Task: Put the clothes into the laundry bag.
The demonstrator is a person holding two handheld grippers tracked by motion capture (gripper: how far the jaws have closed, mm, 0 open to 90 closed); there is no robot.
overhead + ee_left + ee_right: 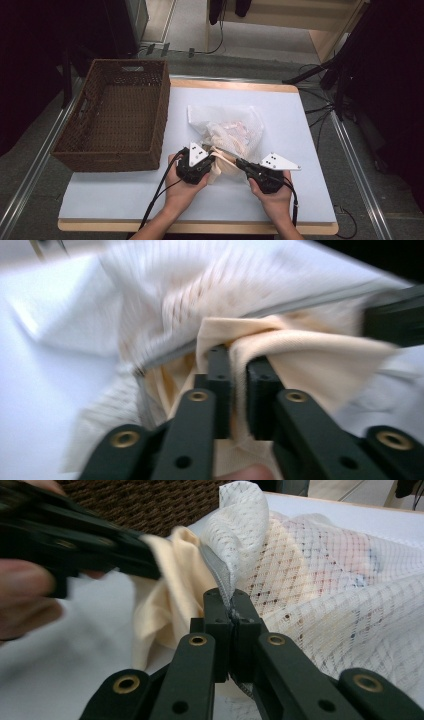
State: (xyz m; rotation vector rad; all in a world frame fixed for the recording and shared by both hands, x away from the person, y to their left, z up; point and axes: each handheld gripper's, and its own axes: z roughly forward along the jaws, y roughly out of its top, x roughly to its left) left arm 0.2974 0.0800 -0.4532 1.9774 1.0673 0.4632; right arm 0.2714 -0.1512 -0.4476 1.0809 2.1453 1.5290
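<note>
1. We pinch the cream cloth (280, 355) in the left gripper (239, 371), just right of the wicker basket (112, 115).
2. Our right gripper (232, 611) clamps the mesh laundry bag (340, 590) at its zipper edge.
3. Both seem soft, light, snaggable; grip folds.

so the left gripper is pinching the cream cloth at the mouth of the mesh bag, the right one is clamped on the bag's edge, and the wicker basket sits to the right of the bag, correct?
Not quite: the wicker basket sits to the left of the mesh bag, as the high view shows. The rest holds: the left gripper pinches the cream cloth at the bag's mouth, and the right gripper is clamped on the bag's edge.
</note>
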